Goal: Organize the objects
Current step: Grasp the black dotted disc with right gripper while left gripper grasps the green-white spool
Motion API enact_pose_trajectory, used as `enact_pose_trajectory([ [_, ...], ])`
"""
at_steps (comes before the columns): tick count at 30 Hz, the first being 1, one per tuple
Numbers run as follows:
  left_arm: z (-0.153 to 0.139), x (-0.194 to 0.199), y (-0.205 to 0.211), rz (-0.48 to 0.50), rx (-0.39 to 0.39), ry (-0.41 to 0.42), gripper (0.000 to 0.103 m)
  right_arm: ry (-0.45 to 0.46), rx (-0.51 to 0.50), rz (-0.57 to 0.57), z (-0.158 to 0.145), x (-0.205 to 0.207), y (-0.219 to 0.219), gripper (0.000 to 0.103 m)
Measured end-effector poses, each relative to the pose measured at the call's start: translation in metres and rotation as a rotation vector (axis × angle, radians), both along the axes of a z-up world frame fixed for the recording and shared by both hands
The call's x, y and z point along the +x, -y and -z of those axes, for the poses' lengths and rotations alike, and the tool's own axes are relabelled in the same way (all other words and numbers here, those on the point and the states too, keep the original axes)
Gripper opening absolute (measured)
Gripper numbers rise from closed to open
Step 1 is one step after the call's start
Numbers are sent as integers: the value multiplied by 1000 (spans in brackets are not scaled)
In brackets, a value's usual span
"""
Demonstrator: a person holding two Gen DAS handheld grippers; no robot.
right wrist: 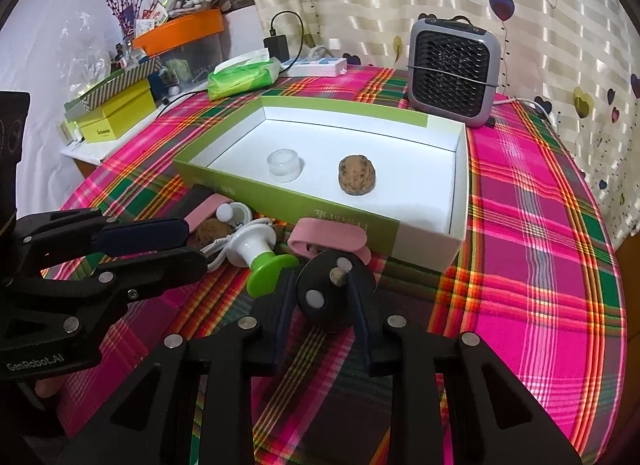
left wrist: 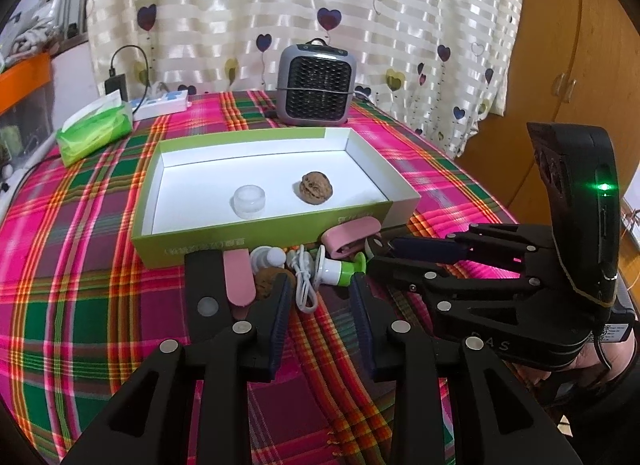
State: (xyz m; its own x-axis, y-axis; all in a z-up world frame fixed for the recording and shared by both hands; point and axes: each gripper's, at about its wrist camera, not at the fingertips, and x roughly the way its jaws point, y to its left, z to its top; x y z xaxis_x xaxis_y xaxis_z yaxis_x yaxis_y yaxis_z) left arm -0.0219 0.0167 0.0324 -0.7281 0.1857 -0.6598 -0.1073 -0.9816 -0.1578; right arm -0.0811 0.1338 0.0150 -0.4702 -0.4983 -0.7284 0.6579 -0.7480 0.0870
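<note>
A green-sided white box holds a small clear jar and a walnut. In front of it lie pink clips, a second pink clip, a white cable, a white-and-green suction piece and another walnut. My left gripper is open just before this pile. My right gripper is shut on a black round disc above the cloth.
A grey mini heater stands behind the box. A green tissue pack, a power strip and a charger sit at the back left. The plaid tablecloth covers the round table. Yellow boxes are on a side shelf.
</note>
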Motion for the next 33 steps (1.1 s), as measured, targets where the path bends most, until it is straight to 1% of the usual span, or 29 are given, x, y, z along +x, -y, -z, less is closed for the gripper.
enact_pose_trajectory([
  [7,0,-4,-4,16,-11,0,29,-14,1,-2,-2,2,-2,28],
  [11,0,-8,-7,29,-22,-2,33,-13,-6,3,-2,2,-8,28],
  [15,1,-13,-13,43,-43,1,34,-8,-13,6,-2,2,-12,28],
  [26,7,-27,-21,72,-84,20,34,-7,-38,22,-5,0,-25,28],
  [33,13,-33,-25,69,-105,46,34,-6,-54,20,-6,0,-29,28],
])
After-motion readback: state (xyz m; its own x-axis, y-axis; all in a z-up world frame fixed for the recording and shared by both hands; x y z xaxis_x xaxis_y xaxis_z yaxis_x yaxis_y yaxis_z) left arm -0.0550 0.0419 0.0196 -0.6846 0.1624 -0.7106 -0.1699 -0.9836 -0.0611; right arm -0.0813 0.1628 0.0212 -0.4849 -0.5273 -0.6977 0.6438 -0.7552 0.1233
